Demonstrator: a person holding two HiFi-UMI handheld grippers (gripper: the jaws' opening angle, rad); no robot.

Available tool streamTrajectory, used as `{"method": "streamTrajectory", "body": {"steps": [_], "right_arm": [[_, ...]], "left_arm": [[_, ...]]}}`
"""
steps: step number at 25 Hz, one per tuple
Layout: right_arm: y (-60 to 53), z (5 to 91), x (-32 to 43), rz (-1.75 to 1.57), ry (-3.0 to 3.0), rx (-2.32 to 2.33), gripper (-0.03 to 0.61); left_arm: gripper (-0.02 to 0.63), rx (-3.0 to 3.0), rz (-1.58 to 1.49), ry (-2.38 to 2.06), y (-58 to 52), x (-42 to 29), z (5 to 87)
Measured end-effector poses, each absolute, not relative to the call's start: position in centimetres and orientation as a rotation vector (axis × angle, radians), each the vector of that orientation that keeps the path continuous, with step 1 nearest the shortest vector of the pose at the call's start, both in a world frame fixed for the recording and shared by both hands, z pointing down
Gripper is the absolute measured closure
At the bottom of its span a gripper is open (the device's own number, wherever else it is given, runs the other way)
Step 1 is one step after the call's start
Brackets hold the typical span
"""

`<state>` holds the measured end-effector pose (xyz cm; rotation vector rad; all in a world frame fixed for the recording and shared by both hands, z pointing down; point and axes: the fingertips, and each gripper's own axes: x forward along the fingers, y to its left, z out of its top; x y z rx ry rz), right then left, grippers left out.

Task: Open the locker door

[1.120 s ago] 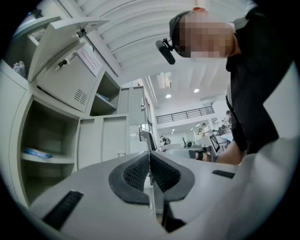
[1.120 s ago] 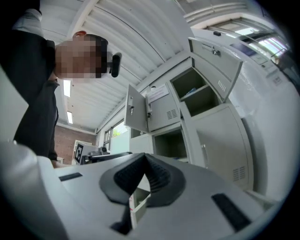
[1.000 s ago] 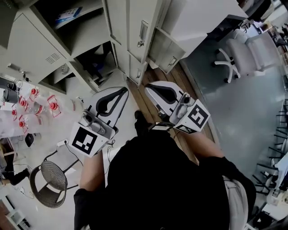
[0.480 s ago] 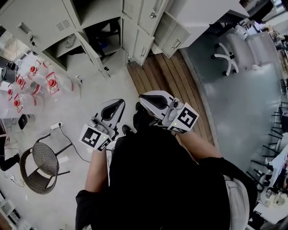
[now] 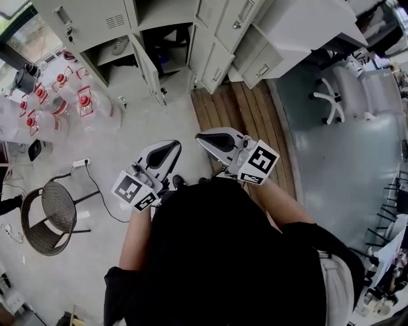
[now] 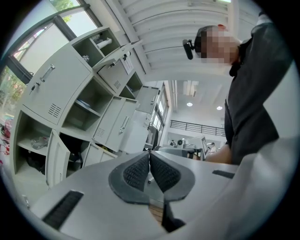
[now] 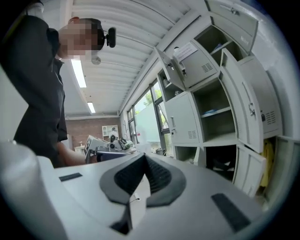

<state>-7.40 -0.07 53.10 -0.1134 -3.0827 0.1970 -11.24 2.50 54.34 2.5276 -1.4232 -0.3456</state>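
Observation:
The grey locker bank stands at the top of the head view, well beyond both grippers. One lower door hangs open, and a door with a handle beside it is closed. My left gripper is held low near my body, shut and empty. My right gripper is beside it, also shut on nothing. In the left gripper view the pads touch, with the lockers far off at the left. In the right gripper view the pads meet, and open locker doors show at the right.
A wicker chair stands at the left, with a cable trailing on the floor near it. Several red-capped water jugs sit at the upper left. A strip of wooden boards runs before the lockers. A white office chair stands at the right.
The lockers have drifted up and away in the head view. Both grippers have dropped back closer to my body and stayed shut.

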Motion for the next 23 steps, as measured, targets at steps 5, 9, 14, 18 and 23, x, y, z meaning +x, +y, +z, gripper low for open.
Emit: {"method": "streamTrajectory", "body": {"steps": [5,9,14,18,23], "right_arm": [[-0.7,54.0,-5.8,0.209,-3.089,-0.079,0.568],[-0.6,54.2,-5.6,0.170,-3.095,-0.080,0.569],[-0.3,54.1,-6.6,0.137,-3.119,-0.056,0.569],[-0.6,54.3,-6.9,0.120,-3.119,-0.018,0.568],[-1.2,54.8,-5.9,0.134,-3.115,0.043,0.569]], "left_arm": [[0.596,2.562,-0.299,-1.365,2.0,-9.5,54.6],[0.595,2.586,-0.277,-1.346,1.5,-9.2,54.3],[0.595,2.609,-0.236,-1.290,1.2,-9.2,55.0],[0.595,2.605,-0.223,-1.252,0.8,-9.4,55.9],[0.595,2.606,-0.210,-1.209,0.7,-8.7,56.7]]}}
